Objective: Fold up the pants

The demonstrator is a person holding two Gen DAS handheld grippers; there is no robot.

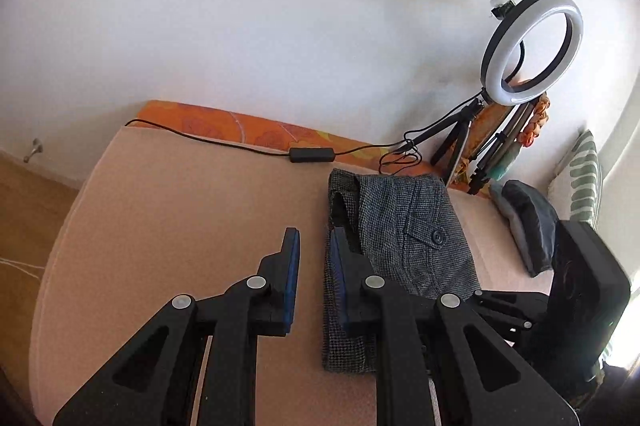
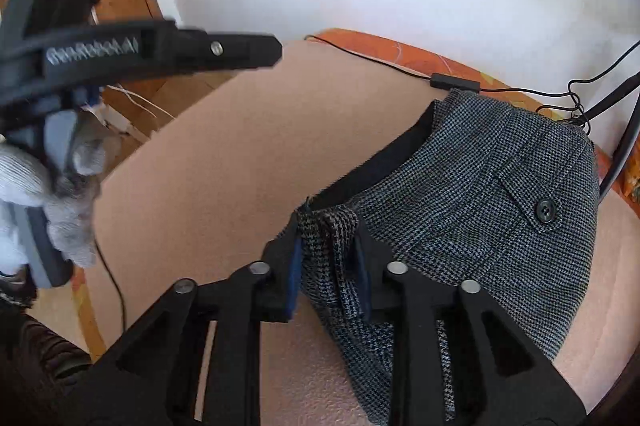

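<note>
Grey houndstooth pants (image 1: 404, 226) lie folded on the pink bed surface (image 1: 180, 210), back pocket with a black button facing up. My left gripper (image 1: 314, 250) is open and empty, raised above the bed just left of the pants' left edge. In the right wrist view the pants (image 2: 500, 194) fill the right half. My right gripper (image 2: 326, 258) has its blue-padded fingers on either side of a bunched fold of the pants' near edge. The left gripper (image 2: 276, 52) shows blurred at upper left, held by a gloved hand (image 2: 68, 186).
A ring light on a tripod (image 1: 532, 50) stands at the back right, its black cable and inline switch (image 1: 312, 154) running along the bed's far edge. Cushions (image 1: 532, 222) and a striped pillow (image 1: 580, 178) lie at right. Wooden floor (image 1: 24, 210) is at left.
</note>
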